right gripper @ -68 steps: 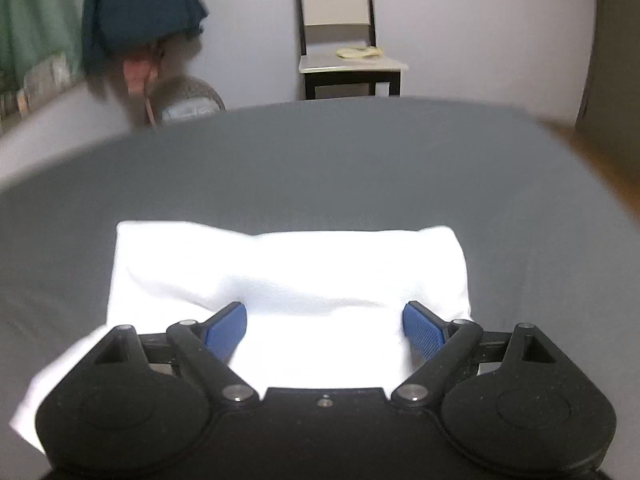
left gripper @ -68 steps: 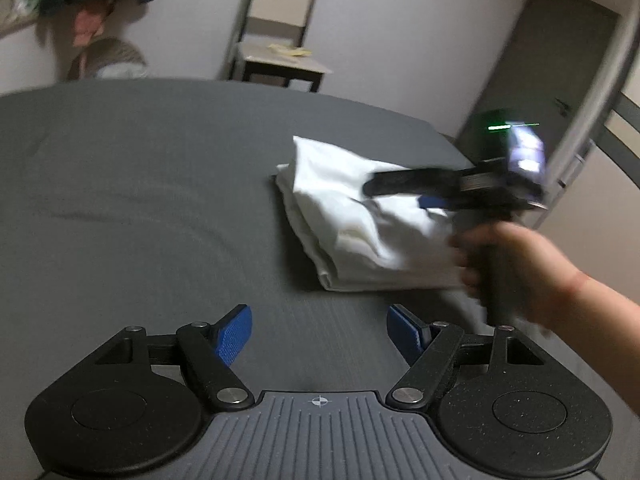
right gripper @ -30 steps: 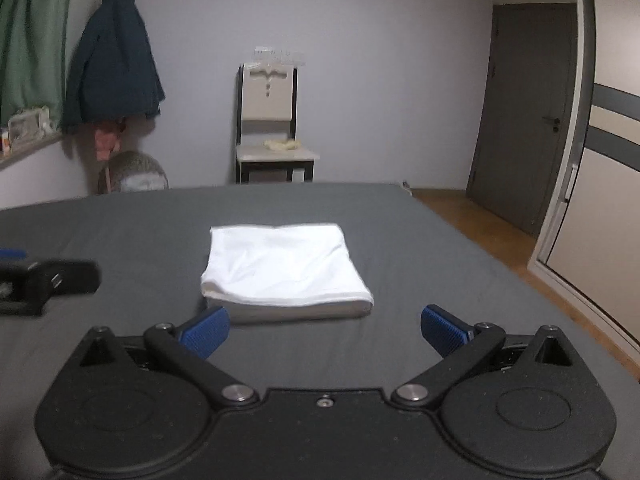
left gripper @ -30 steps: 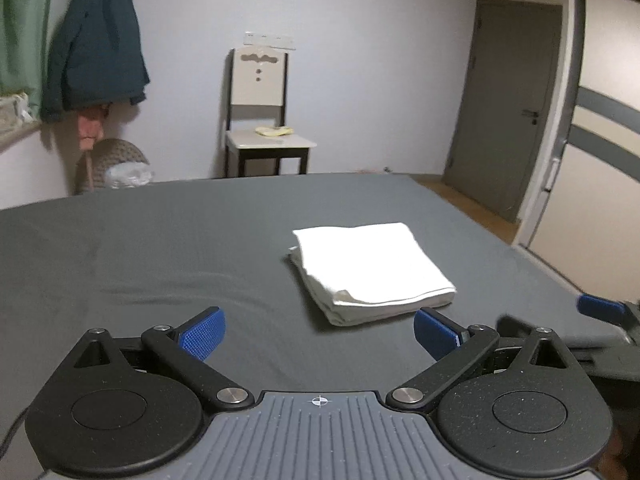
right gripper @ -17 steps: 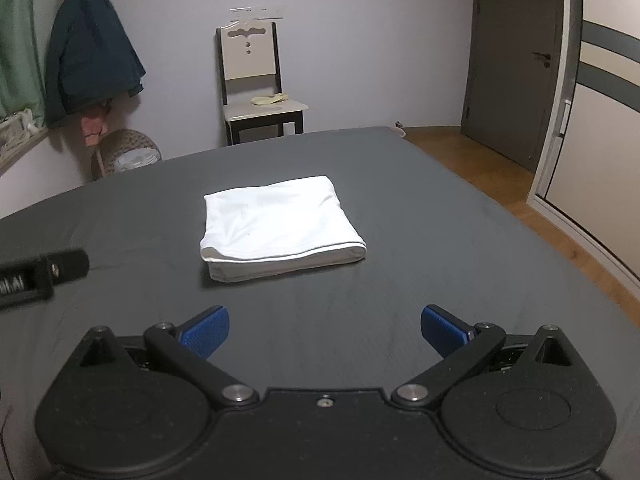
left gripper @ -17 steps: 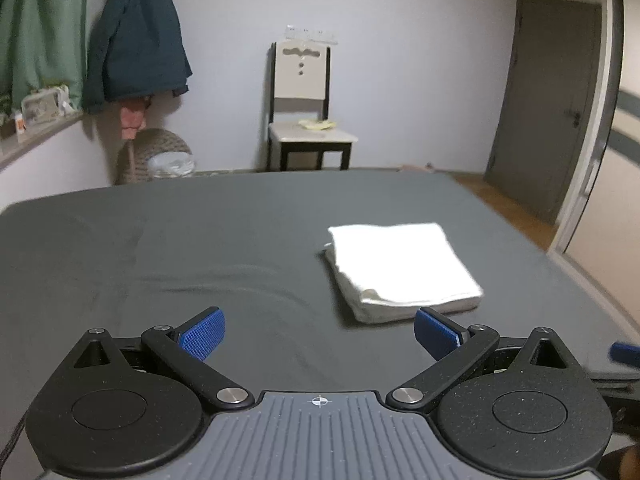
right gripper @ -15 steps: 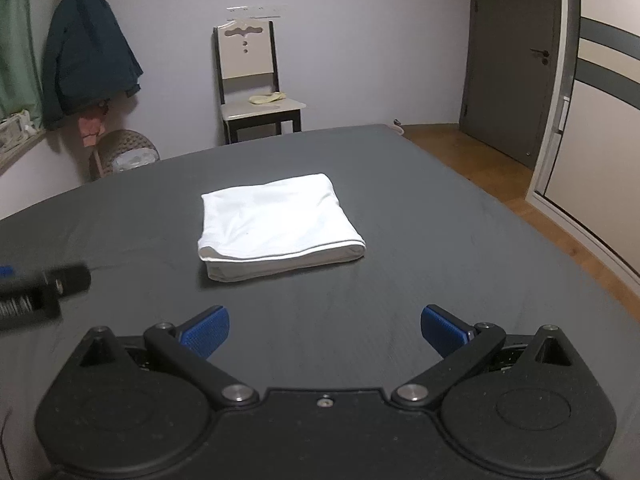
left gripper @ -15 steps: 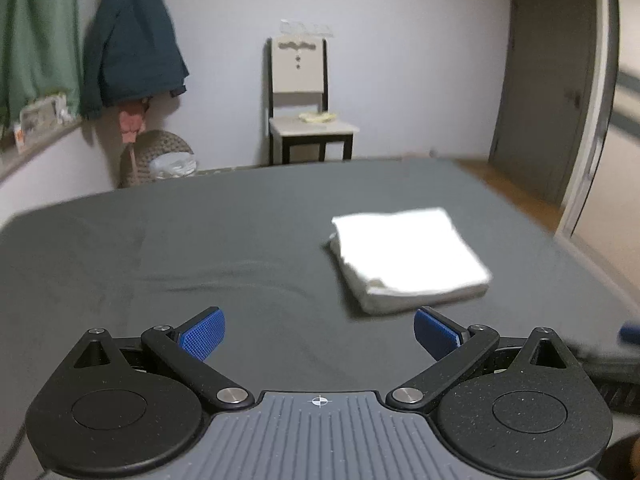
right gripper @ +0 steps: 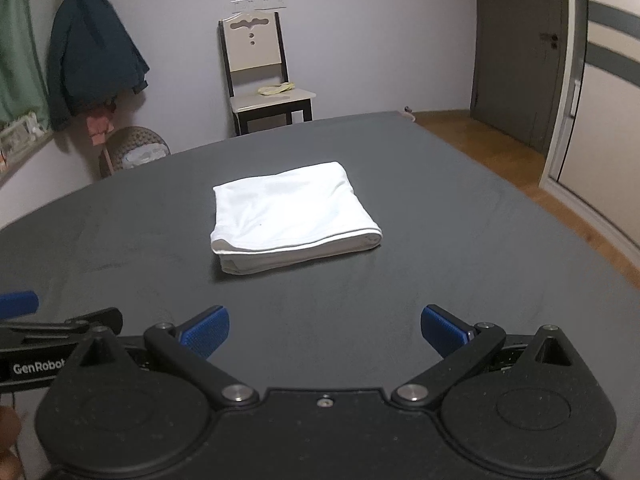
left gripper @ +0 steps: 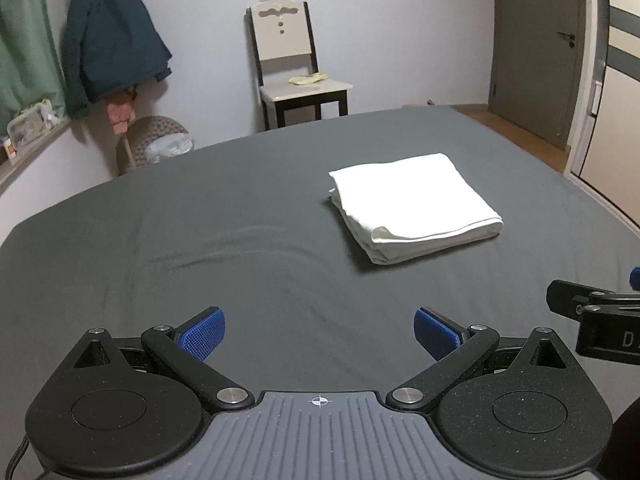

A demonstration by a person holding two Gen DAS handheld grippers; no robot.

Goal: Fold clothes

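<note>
A white garment lies folded into a neat rectangle on the dark grey bed, right of centre in the left wrist view. In the right wrist view the same folded garment sits straight ahead on the bed. My left gripper is open and empty, well back from the garment. My right gripper is also open and empty, a similar distance short of it. Each gripper's body shows at the edge of the other's view.
A chair with a yellowish cloth on its seat stands against the far wall. A dark jacket hangs at left above a woven basket. A door and wooden floor lie to the right of the bed.
Both grippers have pulled back from the folded garment, which the right one was over 2.3 s ago. In the last half second the views only shifted slightly.
</note>
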